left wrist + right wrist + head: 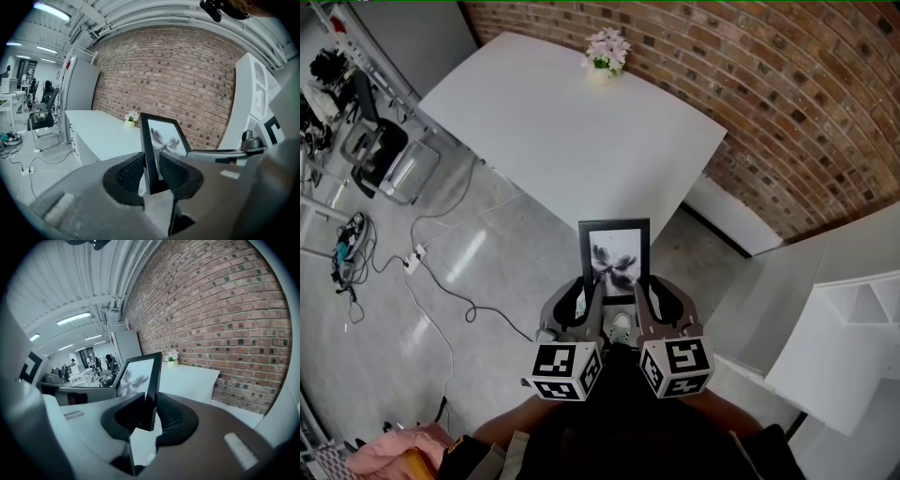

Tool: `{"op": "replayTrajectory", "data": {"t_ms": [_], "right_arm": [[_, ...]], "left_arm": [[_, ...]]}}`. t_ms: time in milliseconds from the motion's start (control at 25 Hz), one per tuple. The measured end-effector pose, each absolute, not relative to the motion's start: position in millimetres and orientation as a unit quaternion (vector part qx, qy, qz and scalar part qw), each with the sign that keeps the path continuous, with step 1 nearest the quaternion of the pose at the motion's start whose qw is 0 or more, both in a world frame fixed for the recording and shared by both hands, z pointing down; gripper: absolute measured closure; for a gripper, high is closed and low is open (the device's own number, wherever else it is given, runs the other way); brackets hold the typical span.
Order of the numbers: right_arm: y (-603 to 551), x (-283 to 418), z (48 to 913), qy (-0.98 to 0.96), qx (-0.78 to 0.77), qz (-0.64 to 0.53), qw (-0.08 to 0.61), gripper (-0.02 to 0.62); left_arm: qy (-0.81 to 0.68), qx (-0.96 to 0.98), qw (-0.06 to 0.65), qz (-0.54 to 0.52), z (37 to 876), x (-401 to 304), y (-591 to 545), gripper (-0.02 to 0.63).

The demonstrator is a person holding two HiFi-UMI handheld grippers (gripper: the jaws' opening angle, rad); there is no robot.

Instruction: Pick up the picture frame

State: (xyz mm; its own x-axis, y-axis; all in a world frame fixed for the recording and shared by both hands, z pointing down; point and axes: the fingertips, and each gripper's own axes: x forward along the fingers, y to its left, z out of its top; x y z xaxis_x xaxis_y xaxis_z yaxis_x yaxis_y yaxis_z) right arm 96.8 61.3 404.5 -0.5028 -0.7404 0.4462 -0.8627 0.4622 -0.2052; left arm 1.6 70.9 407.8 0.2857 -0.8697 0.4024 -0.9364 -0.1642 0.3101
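Note:
A black picture frame [615, 255] with a grey flower print hangs upright in the air in front of me, over the floor just off the white table's near corner. My left gripper [584, 298] is shut on the frame's lower left edge, and my right gripper [645, 298] is shut on its lower right edge. In the left gripper view the frame [161, 138] stands edge-on between the ribbed pads of the left gripper [151, 172]. The right gripper view shows the same frame [138, 373] clamped by the right gripper [149, 412].
A white table [572, 131] runs along the brick wall [787, 103], with a small pot of flowers [607, 52] at its far end. A white shelf unit [853, 319] stands at the right. A chair [389, 155] and cables [412, 262] lie on the floor to the left.

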Motion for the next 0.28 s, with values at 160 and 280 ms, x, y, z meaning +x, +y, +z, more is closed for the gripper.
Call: {"op": "replayTrajectory", "data": {"t_ms": [160,280], "right_arm": [[62.0,95.9,403.8,-0.843,0.474,0.206,0.148,0.512],[62.4,97.4,402.4,-0.842,0.476,0.206,0.148,0.512]], "left_arm": [[-0.596,0.759,0.255,0.065,406.6,0.7,71.9,0.51],[-0.595,0.76,0.254,0.066,404.8,2.0,72.0,0.51]]}}
